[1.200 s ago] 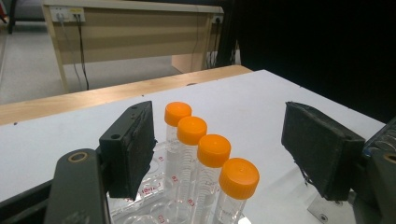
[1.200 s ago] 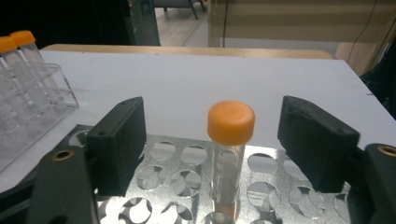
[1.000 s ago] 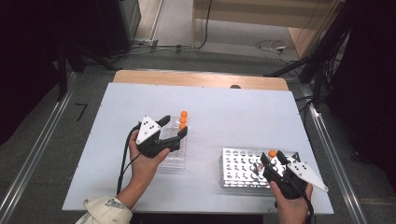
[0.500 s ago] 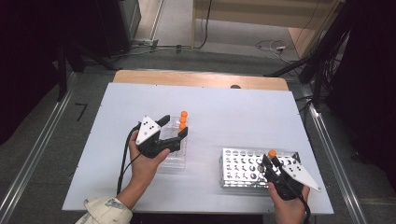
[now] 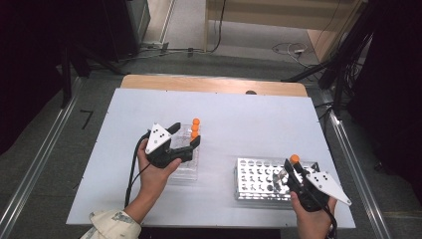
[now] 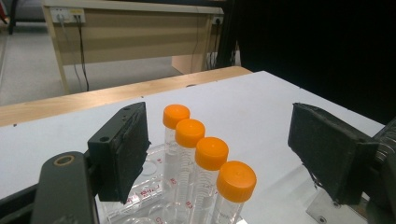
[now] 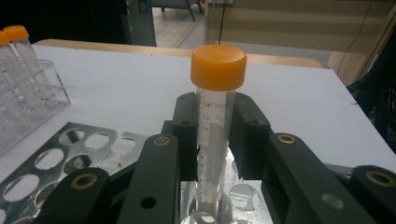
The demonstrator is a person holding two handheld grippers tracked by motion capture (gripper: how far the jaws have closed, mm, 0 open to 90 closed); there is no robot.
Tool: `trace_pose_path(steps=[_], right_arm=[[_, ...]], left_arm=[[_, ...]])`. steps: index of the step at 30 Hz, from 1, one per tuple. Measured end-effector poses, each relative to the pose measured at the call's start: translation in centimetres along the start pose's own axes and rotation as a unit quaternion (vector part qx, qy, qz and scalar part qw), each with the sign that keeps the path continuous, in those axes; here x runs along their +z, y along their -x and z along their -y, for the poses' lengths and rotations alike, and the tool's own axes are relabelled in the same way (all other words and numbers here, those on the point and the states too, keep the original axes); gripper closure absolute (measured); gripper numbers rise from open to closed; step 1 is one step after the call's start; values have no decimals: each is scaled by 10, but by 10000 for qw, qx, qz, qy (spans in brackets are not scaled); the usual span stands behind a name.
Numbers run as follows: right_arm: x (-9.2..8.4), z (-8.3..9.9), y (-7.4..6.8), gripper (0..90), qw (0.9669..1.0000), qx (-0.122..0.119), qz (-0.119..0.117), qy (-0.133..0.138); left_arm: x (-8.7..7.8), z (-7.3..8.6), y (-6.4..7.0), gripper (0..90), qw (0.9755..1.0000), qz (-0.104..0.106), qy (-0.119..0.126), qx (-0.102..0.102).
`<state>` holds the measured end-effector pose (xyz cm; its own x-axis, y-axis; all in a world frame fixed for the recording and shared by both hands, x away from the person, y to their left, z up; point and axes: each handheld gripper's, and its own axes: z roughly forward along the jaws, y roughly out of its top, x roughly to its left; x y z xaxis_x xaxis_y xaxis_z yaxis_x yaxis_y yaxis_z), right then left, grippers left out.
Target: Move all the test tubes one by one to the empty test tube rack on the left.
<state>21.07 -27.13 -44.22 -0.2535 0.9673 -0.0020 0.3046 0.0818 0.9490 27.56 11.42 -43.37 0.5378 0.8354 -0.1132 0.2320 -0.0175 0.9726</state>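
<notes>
Two racks sit toward the near edge of the white desk (image 5: 259, 114), whose far half lies bare: a clear rack (image 5: 185, 167) left of centre carrying four orange-capped tubes (image 6: 203, 161), and a metal rack (image 5: 259, 180) near the near right corner. Spread wide, the left gripper (image 5: 185, 134) brackets those tubes without touching. The right gripper (image 7: 215, 135) pinches one upright orange-capped tube (image 7: 215, 116) above the metal rack; its printed scale seems to read 14 and 13.

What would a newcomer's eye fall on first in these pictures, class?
Probably the orange-capped tube, held upright in the right hand-held gripper above the metal rack at the table's near right. Next, the row of four orange-capped tubes standing in a clear rack, with the open left hand-held gripper poised around them.
</notes>
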Motion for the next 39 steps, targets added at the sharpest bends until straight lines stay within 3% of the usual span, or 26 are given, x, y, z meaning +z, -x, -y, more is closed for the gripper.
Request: trace_pose_path(steps=[9, 15, 20, 25, 31, 36, 39], right_arm=[[-13, -24, -6, 715, 9993, -124, -197, 294], [-11, -41, -29, 716, 9967, -357, -586, 423], [4, -48, -57, 716, 9925, -502, -1064, 340], [27, -50, -87, 716, 9860, -623, -1540, 99], [57, -47, -110, 717, 9806, -628, -1844, -231], [71, -44, -124, 717, 9770, -683, -1983, -385], [75, -44, -133, 717, 9745, -717, -2083, -416]], left_arm=[[0, -3, 3, 195, 10000, 74, 10, -21], [-2, -8, 5, 195, 9998, 149, 70, -88], [-5, -13, 6, 195, 9996, 226, 128, -133], [-9, -18, 10, 196, 9990, 354, 230, -141], [-11, -21, 17, 202, 9981, 553, 262, -94], [-10, -22, 23, 207, 9971, 735, 205, -27], [-6, -20, 27, 242, 9946, 1036, 52, 0]])
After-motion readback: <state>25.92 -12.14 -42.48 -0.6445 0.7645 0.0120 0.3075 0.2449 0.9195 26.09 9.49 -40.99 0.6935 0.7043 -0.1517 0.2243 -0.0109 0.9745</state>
